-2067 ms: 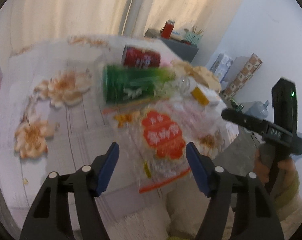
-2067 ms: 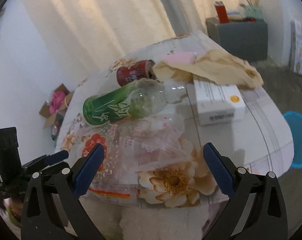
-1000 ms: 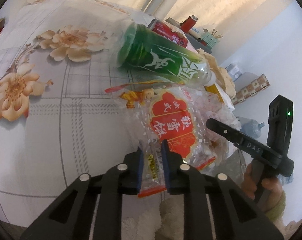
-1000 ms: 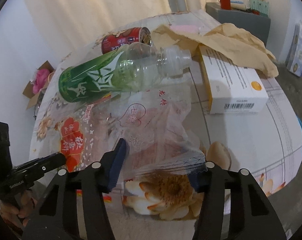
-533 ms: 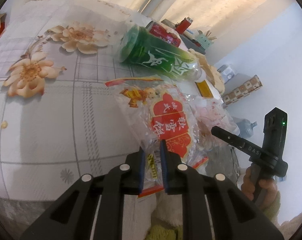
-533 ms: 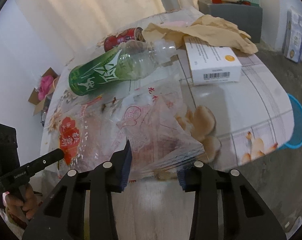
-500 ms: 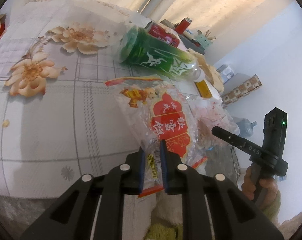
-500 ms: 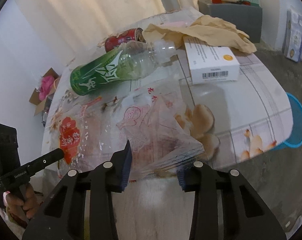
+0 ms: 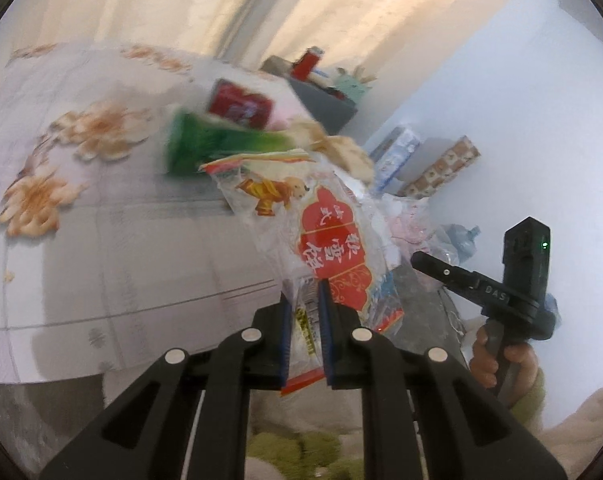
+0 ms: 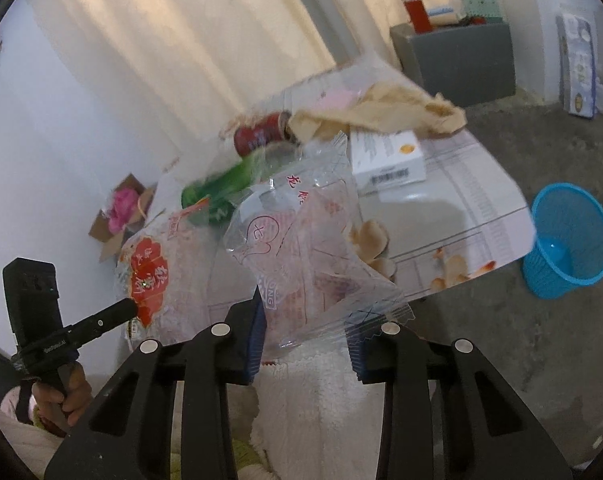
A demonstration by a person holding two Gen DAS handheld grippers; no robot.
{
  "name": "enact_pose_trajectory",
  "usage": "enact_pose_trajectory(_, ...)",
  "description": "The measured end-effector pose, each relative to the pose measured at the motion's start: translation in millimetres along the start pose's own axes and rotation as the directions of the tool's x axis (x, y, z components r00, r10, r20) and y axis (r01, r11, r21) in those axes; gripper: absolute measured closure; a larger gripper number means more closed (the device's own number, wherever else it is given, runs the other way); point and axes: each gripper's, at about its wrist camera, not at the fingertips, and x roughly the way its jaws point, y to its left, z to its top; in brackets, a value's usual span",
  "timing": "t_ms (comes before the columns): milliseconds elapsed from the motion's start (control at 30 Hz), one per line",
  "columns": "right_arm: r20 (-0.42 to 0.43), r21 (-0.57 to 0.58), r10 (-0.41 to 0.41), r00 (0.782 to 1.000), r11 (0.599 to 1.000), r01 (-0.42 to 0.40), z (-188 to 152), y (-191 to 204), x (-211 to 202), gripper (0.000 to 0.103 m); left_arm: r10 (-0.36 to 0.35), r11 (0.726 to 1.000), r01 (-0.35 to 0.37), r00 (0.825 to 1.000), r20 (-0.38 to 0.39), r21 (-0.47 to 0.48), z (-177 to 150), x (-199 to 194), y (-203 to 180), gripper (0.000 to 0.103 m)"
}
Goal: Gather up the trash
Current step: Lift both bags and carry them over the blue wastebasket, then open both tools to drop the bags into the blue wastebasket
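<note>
My left gripper (image 9: 304, 312) is shut on the lower edge of a clear snack bag with a red label (image 9: 333, 240), which hangs lifted off the table's front edge. My right gripper (image 10: 306, 332) has a crumpled clear wrapper (image 10: 301, 248) between its pads and held up in the air; its jaws are closing on it. A green-labelled plastic bottle (image 10: 221, 188) and a red can (image 10: 261, 136) lie on the floral tablecloth (image 9: 121, 248) behind the bags. A white box (image 10: 385, 156) and crumpled brown paper (image 10: 381, 108) lie further back.
A blue mesh bin (image 10: 569, 240) stands on the floor at the table's right. A grey cabinet (image 10: 461, 60) with small items stands by the far wall. An open cardboard box (image 10: 121, 208) sits on the floor at the left. Curtains hang behind the table.
Both grippers went from open to shut on their bags, then rose and drew back from the table, lifting them. The right jaws narrowed further on the clear wrapper.
</note>
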Motion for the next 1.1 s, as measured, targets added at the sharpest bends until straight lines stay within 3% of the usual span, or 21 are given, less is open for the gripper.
enact_pose_trajectory(267,0.116,0.089,-0.029,0.993,0.996,0.018,7,-42,-36,0.071,-0.058,0.989,0.062,0.998,-0.034,0.132,36,43,-54,0.095)
enact_pose_trajectory(567,0.213,0.241,-0.176,0.961,0.963,0.123,17,-126,-66,0.071,-0.115,0.953,0.159,0.978,-0.176,0.257,90,149,-132,0.096)
enact_pose_trajectory(700,0.216,0.309,-0.268,0.939,0.931,0.195,23,-173,-69,0.071,-0.096,0.934,0.188,0.952,-0.291,0.305,114,227,-177,0.096)
enact_pose_trajectory(800,0.196,0.371,-0.334,0.922,0.896,0.246,30,-221,-59,0.071,-0.029,0.921,0.165,0.932,-0.360,0.353,124,290,-206,0.096)
enact_pose_trajectory(967,0.083,0.449,-0.399,0.913,0.833,0.324,43,-310,-26,0.071,0.098,0.913,0.115,0.869,-0.485,0.391,130,410,-245,0.096)
enact_pose_trajectory(1100,0.010,0.467,-0.414,0.910,0.807,0.362,51,-360,4,0.071,0.164,0.916,0.078,0.821,-0.546,0.393,127,486,-259,0.096)
